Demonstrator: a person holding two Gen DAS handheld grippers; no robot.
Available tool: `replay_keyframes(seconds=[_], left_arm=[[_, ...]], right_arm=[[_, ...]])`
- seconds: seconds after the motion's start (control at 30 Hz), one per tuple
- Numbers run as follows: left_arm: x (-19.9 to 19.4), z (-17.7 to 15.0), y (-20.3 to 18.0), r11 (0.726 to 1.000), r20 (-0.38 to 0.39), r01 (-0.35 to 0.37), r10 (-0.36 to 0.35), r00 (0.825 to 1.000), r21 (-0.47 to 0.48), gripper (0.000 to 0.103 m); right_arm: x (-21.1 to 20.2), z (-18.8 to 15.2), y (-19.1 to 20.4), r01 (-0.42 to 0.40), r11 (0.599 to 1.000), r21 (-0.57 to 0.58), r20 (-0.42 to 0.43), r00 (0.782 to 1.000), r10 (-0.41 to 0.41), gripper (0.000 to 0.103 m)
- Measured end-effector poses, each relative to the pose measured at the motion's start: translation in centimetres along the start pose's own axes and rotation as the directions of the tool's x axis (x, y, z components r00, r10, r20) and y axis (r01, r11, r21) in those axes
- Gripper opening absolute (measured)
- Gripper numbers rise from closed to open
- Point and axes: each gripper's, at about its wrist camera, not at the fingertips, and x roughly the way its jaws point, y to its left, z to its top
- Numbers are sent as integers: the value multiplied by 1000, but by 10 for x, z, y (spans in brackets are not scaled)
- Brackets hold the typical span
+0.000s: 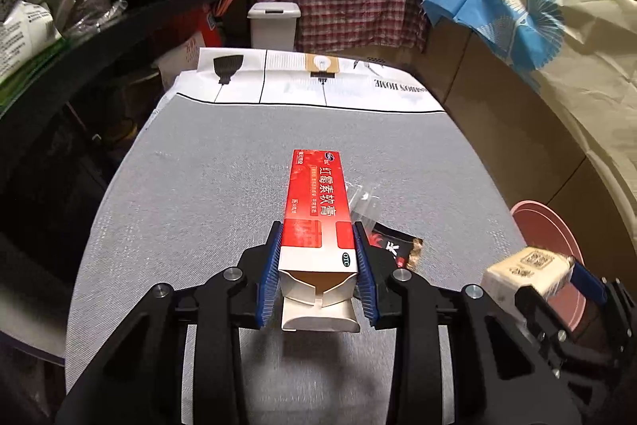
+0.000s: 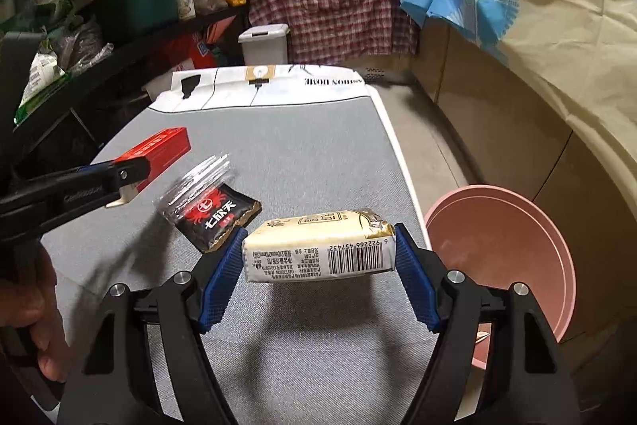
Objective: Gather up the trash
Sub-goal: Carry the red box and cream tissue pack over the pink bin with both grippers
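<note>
Cardboard of the red ointment box point(image 1: 318, 202) is pinched at its torn-open near end between the blue pads of the left gripper point(image 1: 318, 265), with the box clear of the grey table cover point(image 1: 179, 206) and pointing toward 12 o'clock. It is judged light and hollow, so it can be crushed by a hard squeeze; the side walls just behind the open flap are the sensible place to be held. A cream tissue pack point(image 2: 320, 249) is clamped across its short ends by the right gripper point(image 2: 320, 271), above the cloth; it is judged soft and springy, with a slick film wrap that may slip unless gripped at mid-length. At 10 o'clock of that pack, a black snack wrapper point(image 2: 223, 222) and a clear plastic bag point(image 2: 195, 186) are left lying on the cover, both thin and flimsy. At 3 o'clock, below the table edge, a pink bin point(image 2: 513, 237) is seen.
</note>
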Motion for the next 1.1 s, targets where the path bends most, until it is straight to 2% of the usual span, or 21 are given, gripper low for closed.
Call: replay_keyframes(seconds=[0.27,0.5,0.83,1.1], left_arm=[[-30,-1,-3,1000,42,24,-24,999,14,34],[-49,-4,-16,998,67,55,-58,996,43,34],[-62,0,-49,990,87,109,-117,989,89,34],[-63,1,-84,979,85,155,-167,982,135,34]], right_arm=[[-24,10,-11,-4,1000,14,28,1000,4,72],[-56,32,-27,-29,999,21,53,998,28,72],[-90,58,-62,-7,1000,-20,103,995,9,72],[-95,64,-101,19,1000,-3,106,994,-19,72]])
